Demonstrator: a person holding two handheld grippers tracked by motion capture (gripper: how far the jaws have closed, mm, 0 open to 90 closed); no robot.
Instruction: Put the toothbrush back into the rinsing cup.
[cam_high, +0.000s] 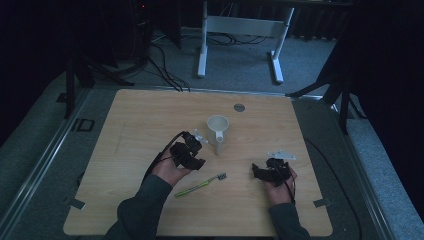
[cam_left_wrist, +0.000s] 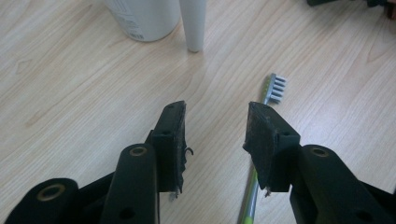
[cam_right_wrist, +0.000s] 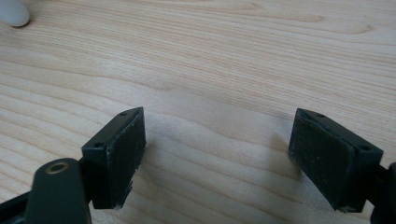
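**Both grippers parted over the table, toothbrush beside the left one**

The left gripper (cam_left_wrist: 215, 135) hovers with its jaws moderately apart, gripping nothing. The toothbrush (cam_left_wrist: 275, 88) lies on the wooden table (cam_high: 150, 115), its handle running under the right-hand jaw in the left gripper view and its bristled head just beyond that jaw's tip. A white cup (cam_high: 218, 129) with a handle stands farther ahead. The right gripper (cam_right_wrist: 217, 154) has its jaws spread wide above bare wood, holding nothing, well apart from the toothbrush.
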